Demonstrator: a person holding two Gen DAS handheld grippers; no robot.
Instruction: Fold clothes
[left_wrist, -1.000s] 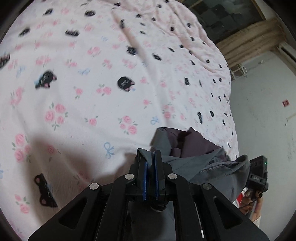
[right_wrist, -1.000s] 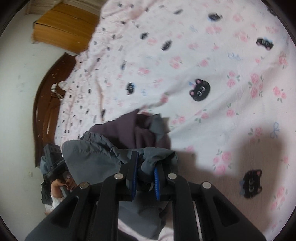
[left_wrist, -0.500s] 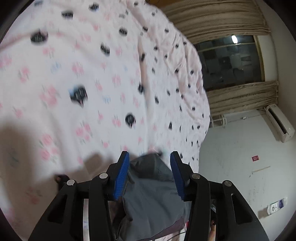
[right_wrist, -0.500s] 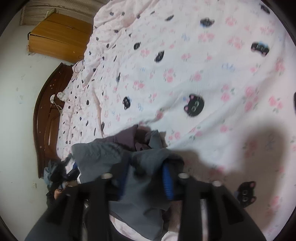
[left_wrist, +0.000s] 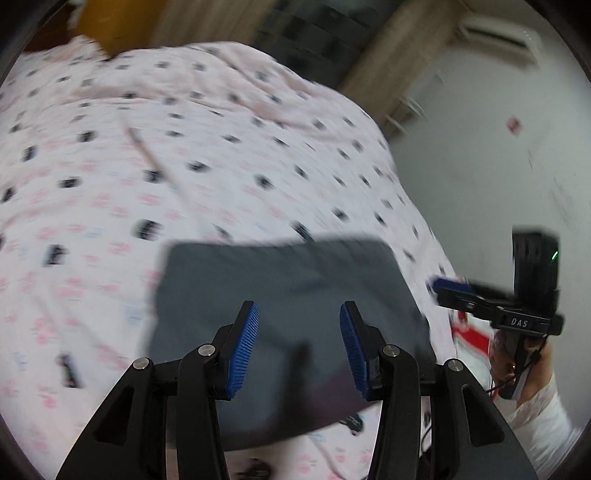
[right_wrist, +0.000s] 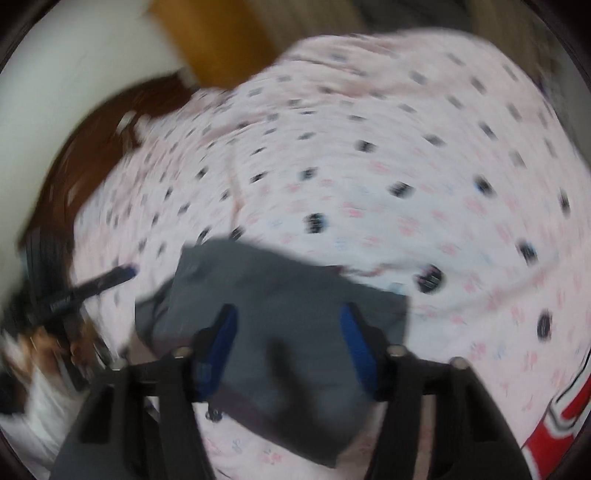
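Grey folded garment (left_wrist: 288, 317) lies flat on the flowered bed cover (left_wrist: 155, 155), below and just ahead of both grippers, its long side running across between them. Left gripper (left_wrist: 298, 345) stands partly open and empty over the garment; right gripper (right_wrist: 291, 350), equally near, is closing with nothing between its fingers.

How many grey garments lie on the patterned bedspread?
1. The folded grey garment lies flat on the pink bedspread near its edge, below both grippers. Others may lie outside the frames.
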